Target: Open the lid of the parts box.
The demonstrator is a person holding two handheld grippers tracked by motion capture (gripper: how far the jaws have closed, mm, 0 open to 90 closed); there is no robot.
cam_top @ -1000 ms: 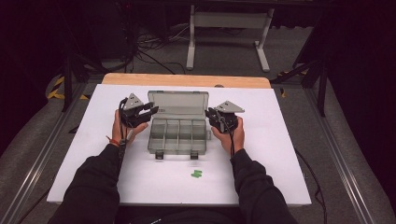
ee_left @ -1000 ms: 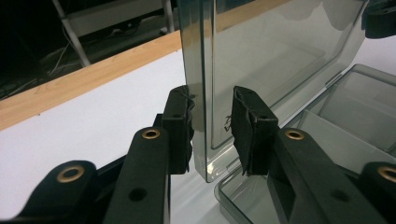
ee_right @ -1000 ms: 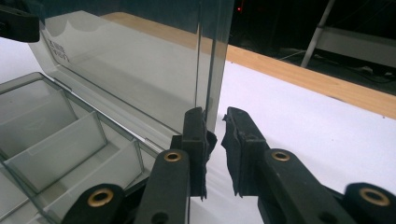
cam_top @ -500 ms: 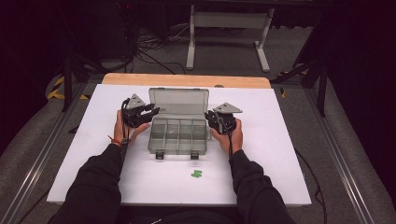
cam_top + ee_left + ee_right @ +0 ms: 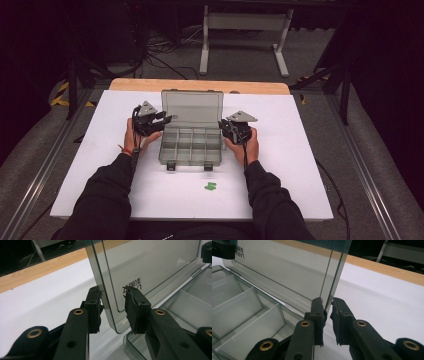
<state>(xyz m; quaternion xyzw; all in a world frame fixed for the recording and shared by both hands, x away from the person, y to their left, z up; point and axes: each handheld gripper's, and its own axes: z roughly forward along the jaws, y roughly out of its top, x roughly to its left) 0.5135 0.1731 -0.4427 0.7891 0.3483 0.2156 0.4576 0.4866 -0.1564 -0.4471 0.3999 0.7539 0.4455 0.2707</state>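
A clear grey organiser box stands mid-table with its lid raised upright. My left gripper is at the lid's left edge. In the left gripper view its jaws straddle that lid edge and have just been opening: one pad touches, the other stands off. My right gripper is at the lid's right edge. In the right gripper view it is shut on the lid, whose edge runs down between the pads. The box compartments look empty.
A small green piece lies on the white tabletop in front of the box. A wooden strip edges the table's far side. Beyond it are cables and a stand on the floor.
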